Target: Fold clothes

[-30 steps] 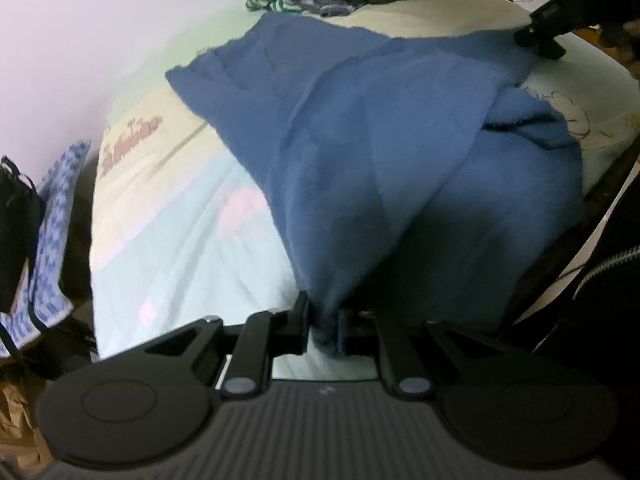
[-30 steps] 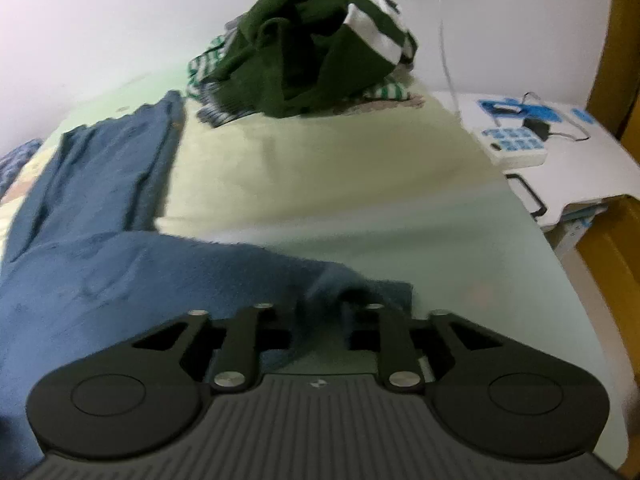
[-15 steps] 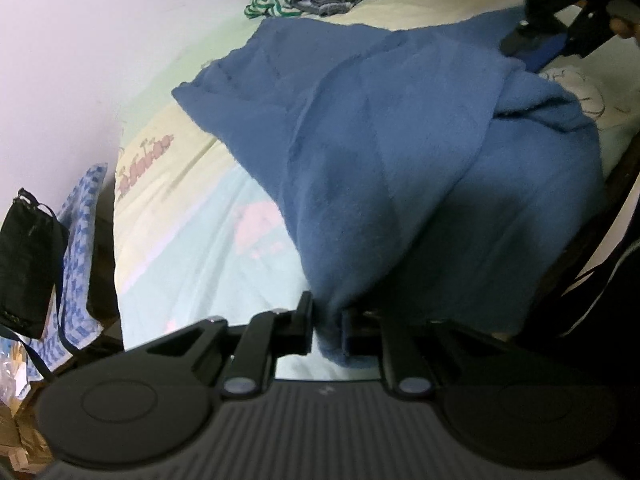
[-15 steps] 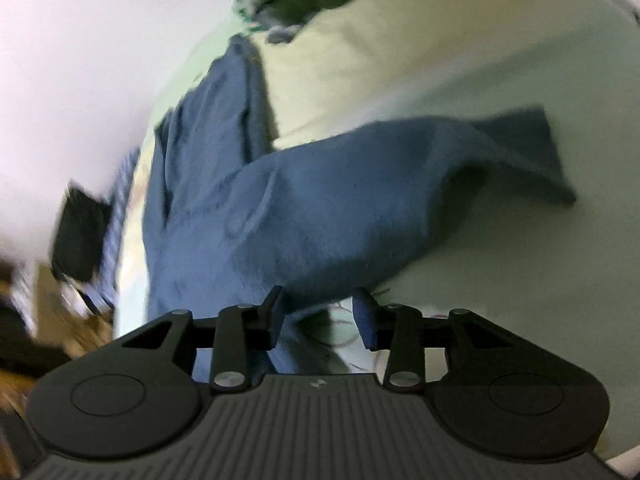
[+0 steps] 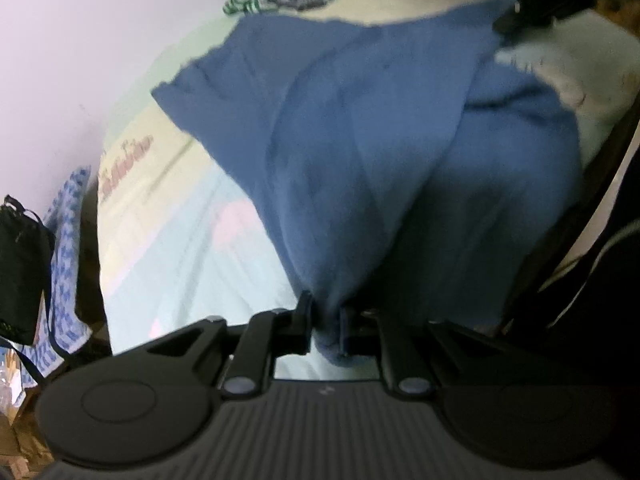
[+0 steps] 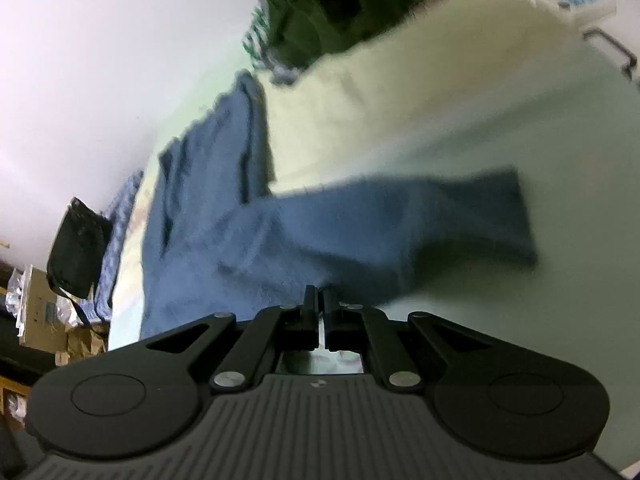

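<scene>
Now that my right claw (image 6: pixel 320 300) has just snapped closed on the blue towel's (image 5: pixel 360 140) edge, both ends are held: left claw (image 5: pixel 325 320) is pinching its corner too. Towel's sprawled across the bed (image 5: pixel 180 260), so folding can start, I reckon.

One blue garment (image 5: pixel 360 140), one clothes pile (image 6: pixel 320 8) (count unclear), two grippers (image 5: pixel 325 320) (image 6: pixel 321 312).

Blue garment (image 5: pixel 380 152): fuzzy matt cloth. Bed sheet (image 5: pixel 180 248): smooth printed cloth. Grippers' housings: ribbed matt plastic.
</scene>
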`<state>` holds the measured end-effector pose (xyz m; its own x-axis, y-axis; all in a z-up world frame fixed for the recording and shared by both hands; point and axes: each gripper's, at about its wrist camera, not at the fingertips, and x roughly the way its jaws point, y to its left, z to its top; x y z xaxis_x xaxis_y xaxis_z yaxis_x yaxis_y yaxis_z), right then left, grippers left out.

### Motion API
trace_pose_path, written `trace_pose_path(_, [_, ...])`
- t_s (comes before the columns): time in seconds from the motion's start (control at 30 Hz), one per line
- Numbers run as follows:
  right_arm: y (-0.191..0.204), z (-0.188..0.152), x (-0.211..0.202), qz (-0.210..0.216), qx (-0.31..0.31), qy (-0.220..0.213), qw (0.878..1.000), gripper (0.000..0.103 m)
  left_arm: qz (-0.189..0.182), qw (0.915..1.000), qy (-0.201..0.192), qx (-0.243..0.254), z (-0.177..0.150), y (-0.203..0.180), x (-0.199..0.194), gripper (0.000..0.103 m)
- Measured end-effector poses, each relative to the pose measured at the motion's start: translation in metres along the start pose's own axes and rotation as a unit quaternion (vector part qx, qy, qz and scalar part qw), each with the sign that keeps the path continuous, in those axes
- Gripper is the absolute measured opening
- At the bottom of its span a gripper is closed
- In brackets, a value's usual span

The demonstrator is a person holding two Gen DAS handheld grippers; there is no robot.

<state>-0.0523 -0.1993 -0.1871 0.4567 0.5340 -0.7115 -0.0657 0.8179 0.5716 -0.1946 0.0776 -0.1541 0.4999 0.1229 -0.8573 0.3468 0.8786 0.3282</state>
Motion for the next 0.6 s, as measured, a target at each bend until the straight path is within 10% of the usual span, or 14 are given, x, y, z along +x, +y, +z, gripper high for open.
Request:
trace_pose_path(0.27, [0.009,-0.004,0.010,-0.107,-0.130,-0.009,0.986,0.000,-0.054,0.9983,-0.002,-0.023,-0.007,0.026,-0.017,0.026])
trace_pose_path(0.6, [0.060,-0.008,0.003,-0.068,-0.284,-0.041,0.956,0.032,-0.068,0.9889,-0.059,-0.118,0.014,0.073,-0.040,0.023])
